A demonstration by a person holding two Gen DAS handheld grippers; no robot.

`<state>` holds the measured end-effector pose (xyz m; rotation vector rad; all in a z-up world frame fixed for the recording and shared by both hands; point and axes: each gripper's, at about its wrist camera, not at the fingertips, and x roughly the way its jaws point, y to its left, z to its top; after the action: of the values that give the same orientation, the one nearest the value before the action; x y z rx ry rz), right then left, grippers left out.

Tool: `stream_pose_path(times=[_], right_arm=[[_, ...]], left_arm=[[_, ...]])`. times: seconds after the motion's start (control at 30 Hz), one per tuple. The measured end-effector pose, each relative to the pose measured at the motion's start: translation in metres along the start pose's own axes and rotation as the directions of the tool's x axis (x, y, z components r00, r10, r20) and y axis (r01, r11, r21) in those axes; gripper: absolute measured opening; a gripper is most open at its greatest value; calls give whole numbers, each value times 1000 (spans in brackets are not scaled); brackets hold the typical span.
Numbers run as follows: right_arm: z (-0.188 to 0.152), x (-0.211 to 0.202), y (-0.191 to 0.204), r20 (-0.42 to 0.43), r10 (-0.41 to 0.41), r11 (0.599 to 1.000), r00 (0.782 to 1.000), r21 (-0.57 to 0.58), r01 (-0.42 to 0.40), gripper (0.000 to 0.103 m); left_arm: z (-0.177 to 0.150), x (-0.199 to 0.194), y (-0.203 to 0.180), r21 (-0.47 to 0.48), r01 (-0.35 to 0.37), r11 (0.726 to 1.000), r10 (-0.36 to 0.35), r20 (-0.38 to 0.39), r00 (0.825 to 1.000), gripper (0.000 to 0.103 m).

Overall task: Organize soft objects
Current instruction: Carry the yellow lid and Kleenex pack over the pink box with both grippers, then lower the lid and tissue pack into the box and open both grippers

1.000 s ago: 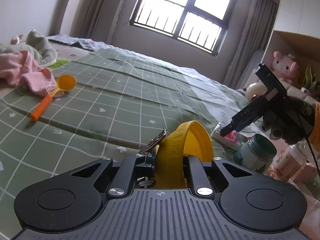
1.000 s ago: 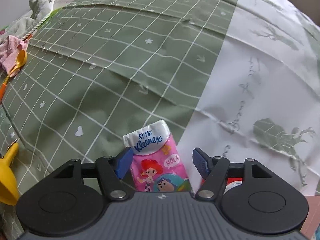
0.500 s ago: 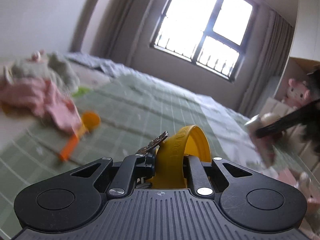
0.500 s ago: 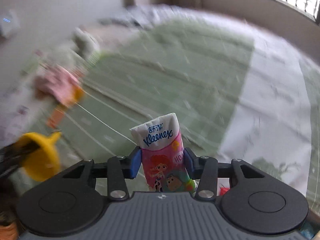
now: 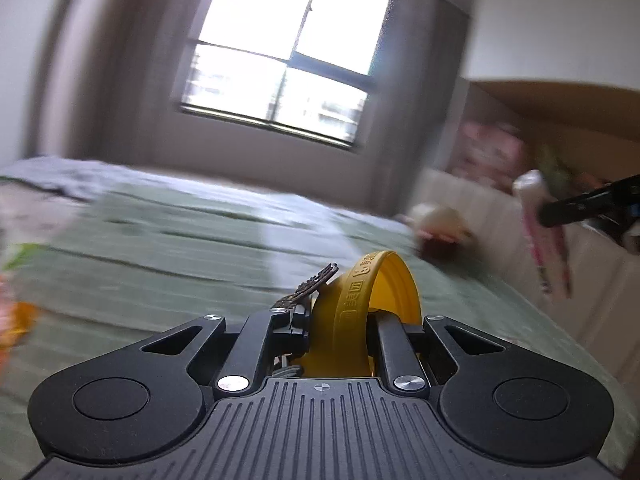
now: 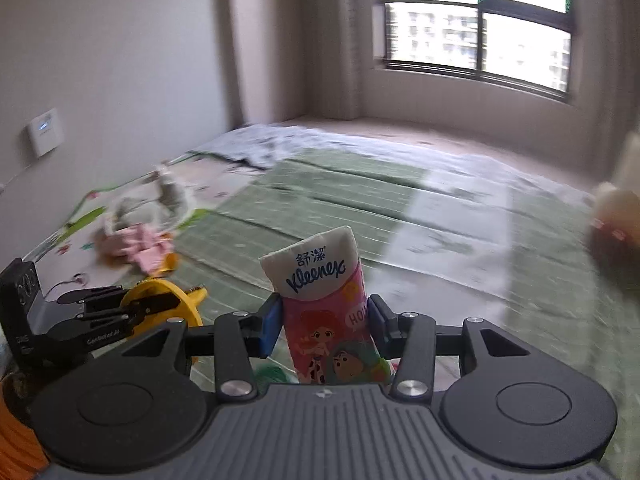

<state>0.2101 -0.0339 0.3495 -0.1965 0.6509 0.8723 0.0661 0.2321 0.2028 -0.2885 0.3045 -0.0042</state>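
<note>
My left gripper (image 5: 340, 320) is shut on a yellow funnel (image 5: 368, 300) and holds it above the green checked bed cover (image 5: 180, 248). My right gripper (image 6: 324, 320) is shut on a pink Kleenex tissue pack (image 6: 324, 292), held upright above the bed. The left gripper and funnel also show at the lower left of the right wrist view (image 6: 160, 308). The tissue pack shows blurred at the right of the left wrist view (image 5: 544, 232). A pink cloth (image 6: 136, 248) and a grey plush toy (image 6: 168, 196) lie on the bed's far left.
An orange spoon (image 6: 170, 262) lies beside the pink cloth. A blurred pale toy (image 5: 440, 228) sits at the bed's right edge, with a pink plush (image 5: 488, 152) on the shelf behind. A window (image 6: 476, 32) is in the far wall.
My right gripper closed on the tissue pack and lifted it off the bed. Both grippers have risen and tilted up, so the views swung from the cover toward the window.
</note>
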Motion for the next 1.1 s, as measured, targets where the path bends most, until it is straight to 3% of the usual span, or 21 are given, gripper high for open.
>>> stream_pose_path(times=[0.1,0.17,0.3,0.4,0.53,0.7,0.9,1.1], right_arm=[[-30,-25,-55,11,-60,995,998,81,59,45],[-51,-32,-90,4,-87,987,996,136,86,45],[-101,-30,-153,-16,-94,956,995,277,95,45],[-141,-16,-193,-39,-113,924,993,363,120,45],[-190,12,-217,-71,-197,904,978,373,210,45],[-237,43,-216,-50,-236,904,971,355,238,45],[-254,59,-203,3,-300,915,954,282,287,45],[-264,57,-219,42,-280,913,959,320,252,44]], left_arm=[[1,38,-53,-7,128,992,-128,-65,990,15],[-3,68,-89,-17,197,980,-197,-120,973,15],[-27,124,-153,-43,283,958,-285,-237,929,15],[-47,166,-186,-85,294,952,-306,-308,901,15],[-68,215,-214,-34,255,966,-247,-400,883,15],[-79,264,-232,64,184,981,-132,-477,869,15],[-85,292,-249,149,142,979,-45,-519,853,17],[-92,306,-270,205,149,967,-14,-545,838,19]])
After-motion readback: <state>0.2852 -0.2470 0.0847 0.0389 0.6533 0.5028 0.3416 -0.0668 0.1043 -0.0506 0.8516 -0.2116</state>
